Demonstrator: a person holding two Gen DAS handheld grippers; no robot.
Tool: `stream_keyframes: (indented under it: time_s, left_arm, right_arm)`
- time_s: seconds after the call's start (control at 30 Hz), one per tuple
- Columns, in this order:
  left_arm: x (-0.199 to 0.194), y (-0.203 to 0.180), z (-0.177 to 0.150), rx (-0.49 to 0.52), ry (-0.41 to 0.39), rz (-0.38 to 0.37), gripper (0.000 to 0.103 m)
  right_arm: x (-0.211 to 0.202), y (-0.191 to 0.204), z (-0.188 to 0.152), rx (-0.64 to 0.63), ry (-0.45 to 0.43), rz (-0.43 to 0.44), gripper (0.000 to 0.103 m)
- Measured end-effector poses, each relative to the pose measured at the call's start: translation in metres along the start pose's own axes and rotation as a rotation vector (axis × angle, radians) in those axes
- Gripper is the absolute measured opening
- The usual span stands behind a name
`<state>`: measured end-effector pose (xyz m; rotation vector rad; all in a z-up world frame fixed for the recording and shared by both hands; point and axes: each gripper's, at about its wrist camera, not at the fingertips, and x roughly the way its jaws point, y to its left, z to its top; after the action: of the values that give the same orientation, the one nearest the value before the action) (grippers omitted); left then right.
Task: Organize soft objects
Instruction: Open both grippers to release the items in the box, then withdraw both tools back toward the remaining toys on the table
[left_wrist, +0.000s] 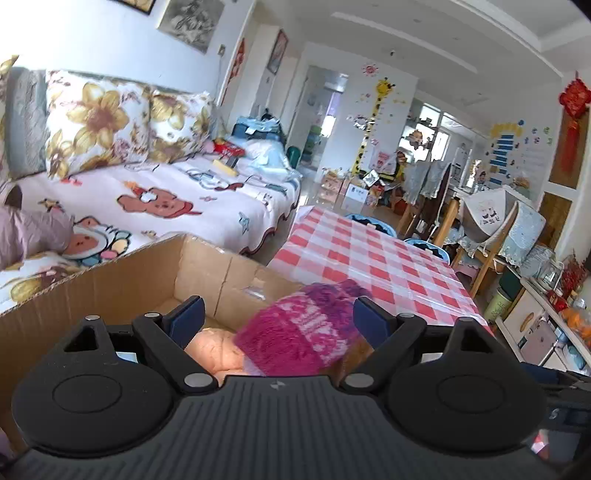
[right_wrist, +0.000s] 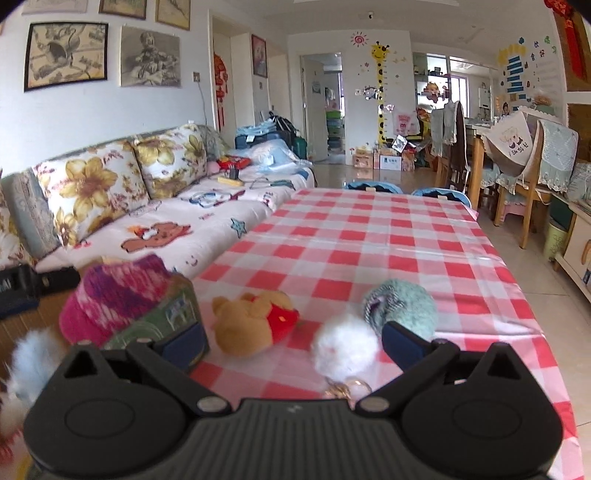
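Left wrist view first: the left claw (left_wrist: 279, 317) is sitting with its blue pads (left_wrist: 186, 317) spread wide, and a fuzzy magenta and purple knitted hat (left_wrist: 299, 328) is filling most of the gap between them. It's blurry, and I honestly can't tell if either pad is touching it. Under the hat something peach-coloured (left_wrist: 210, 349) is peeking out, but the claw body is cutting it off, so no idea what it is. All of this is hanging over an open brown cardboard box (left_wrist: 110, 280), with its far wall and flap showing beyond the pads. The red-and-white checked worktop (left_wrist: 388, 266) is stretching off to the right, and a sofa with a cartoon-print cover (left_wrist: 177, 206) is sitting behind the box.

Right wrist view: the right claw (right_wrist: 293, 341) is also standing wide open, gripping nothing. On the worktop just past it, a tan plush bear with a red shirt (right_wrist: 255, 321) is lying down, a white fluffy pom-pom (right_wrist: 345, 350) is sitting right by the right-hand pad, and a teal fuzzy soft thing (right_wrist: 406, 306) is tucked just behind that. The same hat is showing up at the left, smeared, above something green (right_wrist: 166, 314) I can't identify. A pale blue fluffy bit (right_wrist: 33, 360) is getting cropped at the left edge.
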<state>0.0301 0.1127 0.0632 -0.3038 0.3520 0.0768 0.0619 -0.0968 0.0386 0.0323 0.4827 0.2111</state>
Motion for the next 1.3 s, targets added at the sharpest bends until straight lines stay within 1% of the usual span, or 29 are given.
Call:
stream_keyframes:
  time_s: [0.13,0.2,0.3,0.4,0.6,0.7,0.8,0.9,1.03,1.1,1.17,1.23,1.3]
  left_arm:
    - [-0.002,0.0,-0.002,0.026,-0.006,-0.019,0.103]
    - [-0.004,-0.003,-0.003,0.049,-0.016,-0.016,0.103]
    - [-0.007,-0.006,-0.005,0.084,-0.037,-0.016,0.103]
    - [-0.007,-0.007,-0.005,0.098,-0.041,-0.022,0.103]
    - [-0.011,-0.012,-0.007,0.113,-0.039,-0.047,0.103]
    - [-0.012,-0.02,-0.011,0.139,-0.023,-0.075,0.103]
    - [-0.013,-0.03,-0.017,0.192,-0.006,-0.101,0.103]
    - [-0.014,-0.041,-0.025,0.243,0.014,-0.117,0.103]
    - [-0.011,-0.054,-0.036,0.305,0.052,-0.135,0.103]
    - [-0.011,-0.06,-0.042,0.335,0.066,-0.136,0.103]
    - [-0.01,-0.064,-0.049,0.355,0.081,-0.129,0.103]
    - [-0.009,-0.067,-0.055,0.361,0.094,-0.115,0.103]
    - [-0.007,-0.07,-0.061,0.355,0.118,-0.1,0.103]
  right_arm:
    - [0.001,-0.007,-0.008,-0.014,0.031,0.005,0.102]
    - [0.001,-0.01,-0.012,-0.027,0.046,0.01,0.102]
    - [0.003,-0.011,-0.019,-0.075,0.068,0.024,0.102]
    - [0.004,-0.012,-0.027,-0.15,0.101,0.081,0.102]
    - [0.003,-0.015,-0.048,-0.286,0.188,0.256,0.102]
    - [0.008,-0.016,-0.056,-0.328,0.215,0.288,0.102]
    - [0.015,-0.02,-0.061,-0.353,0.233,0.312,0.102]
    - [0.025,-0.025,-0.064,-0.351,0.264,0.345,0.102]
    - [0.036,-0.032,-0.067,-0.334,0.256,0.362,0.102]
    - [0.039,-0.033,-0.068,-0.328,0.247,0.368,0.102]
    - [0.044,-0.034,-0.07,-0.329,0.256,0.384,0.102]
    - [0.047,-0.033,-0.073,-0.32,0.267,0.402,0.102]
    - [0.046,-0.031,-0.076,-0.34,0.259,0.395,0.102]
